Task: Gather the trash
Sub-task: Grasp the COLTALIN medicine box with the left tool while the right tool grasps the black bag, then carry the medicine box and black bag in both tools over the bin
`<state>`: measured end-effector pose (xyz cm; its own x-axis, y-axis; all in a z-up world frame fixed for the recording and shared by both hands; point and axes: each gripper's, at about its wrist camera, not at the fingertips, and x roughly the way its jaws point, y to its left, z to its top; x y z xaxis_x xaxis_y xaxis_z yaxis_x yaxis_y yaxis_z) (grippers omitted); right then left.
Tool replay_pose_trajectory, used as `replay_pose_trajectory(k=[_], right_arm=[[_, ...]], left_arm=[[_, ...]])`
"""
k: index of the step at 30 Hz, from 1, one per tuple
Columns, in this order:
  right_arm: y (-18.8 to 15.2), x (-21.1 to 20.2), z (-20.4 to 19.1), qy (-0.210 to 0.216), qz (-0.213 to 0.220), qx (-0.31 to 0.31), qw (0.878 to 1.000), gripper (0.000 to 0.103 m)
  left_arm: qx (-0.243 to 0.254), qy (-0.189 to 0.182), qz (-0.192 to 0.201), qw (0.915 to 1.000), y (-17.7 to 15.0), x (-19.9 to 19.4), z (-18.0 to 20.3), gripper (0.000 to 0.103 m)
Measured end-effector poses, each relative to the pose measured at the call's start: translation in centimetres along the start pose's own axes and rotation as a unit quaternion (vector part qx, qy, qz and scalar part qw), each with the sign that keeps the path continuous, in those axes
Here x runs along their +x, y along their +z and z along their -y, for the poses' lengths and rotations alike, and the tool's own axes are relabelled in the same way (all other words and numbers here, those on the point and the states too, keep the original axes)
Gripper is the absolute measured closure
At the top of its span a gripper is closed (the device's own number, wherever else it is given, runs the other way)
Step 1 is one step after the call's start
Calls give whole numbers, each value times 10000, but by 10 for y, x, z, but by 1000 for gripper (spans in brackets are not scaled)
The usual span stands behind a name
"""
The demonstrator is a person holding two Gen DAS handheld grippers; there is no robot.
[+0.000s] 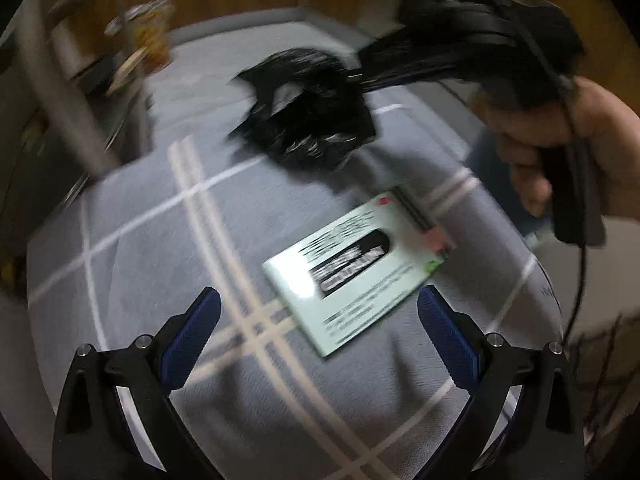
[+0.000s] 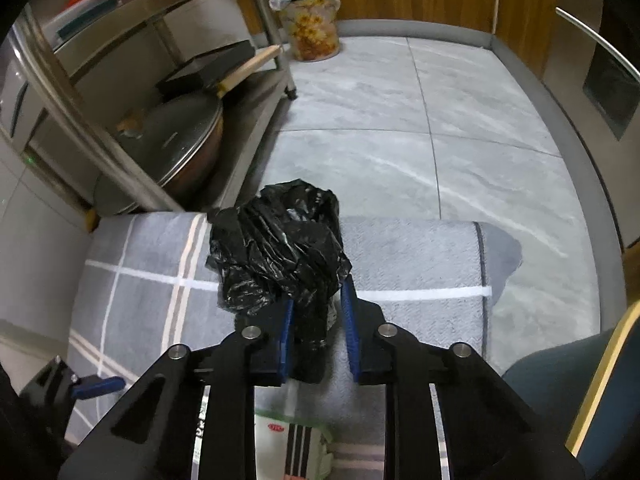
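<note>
A crumpled black plastic bag [image 2: 280,248] lies on a grey checked cloth [image 2: 400,260]. My right gripper [image 2: 316,296] has its blue pads closed in on the bag's twisted lower part, which runs back between them. In the left wrist view the same bag [image 1: 312,120] sits blurred at the tip of the right gripper [image 1: 356,76], which a hand [image 1: 560,144] holds. My left gripper [image 1: 319,296] stands wide open above the cloth, with nothing between its fingers. A pale green printed packet [image 1: 360,268] lies flat just beyond it, and its edge [image 2: 296,440] shows under the right gripper.
A flowered waste bin [image 2: 314,24] lined with clear plastic stands on the grey tiled floor by the wooden wall. A metal rack [image 2: 120,100] with a lidded pot [image 2: 172,144] borders the cloth on the left. A blue chair seat [image 2: 560,380] is at the right.
</note>
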<state>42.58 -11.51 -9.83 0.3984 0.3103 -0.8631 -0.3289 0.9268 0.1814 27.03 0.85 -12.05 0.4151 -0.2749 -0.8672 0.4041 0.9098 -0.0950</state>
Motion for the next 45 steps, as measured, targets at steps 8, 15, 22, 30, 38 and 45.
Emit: replay_pose_trajectory(k=[8,15,22,30,38,45], right_arm=[[1,-29,16,119,175,98,9997,85],[2,-62,38,289,434,385,9979,85],[1,-85,46,347,559,373,9971,85],[-3,-104,53,264,698,328,9967,85],[-10,-122,58,265,808,376,9957,85],[-20,-149,69,227,982,392,9941,85]], left_arm=[[1453,90,-75,9893,12,15,23,6],[1859,-194,-252,9821,20,36,16,6],[2459,-296,-581,9671,18,56,30,6],[1985,-418,-686,9768,22,68,22,11],[1469,-334,-537,9871,17,56,19,27],[913,-217,-12,9956,31,21,30,28]])
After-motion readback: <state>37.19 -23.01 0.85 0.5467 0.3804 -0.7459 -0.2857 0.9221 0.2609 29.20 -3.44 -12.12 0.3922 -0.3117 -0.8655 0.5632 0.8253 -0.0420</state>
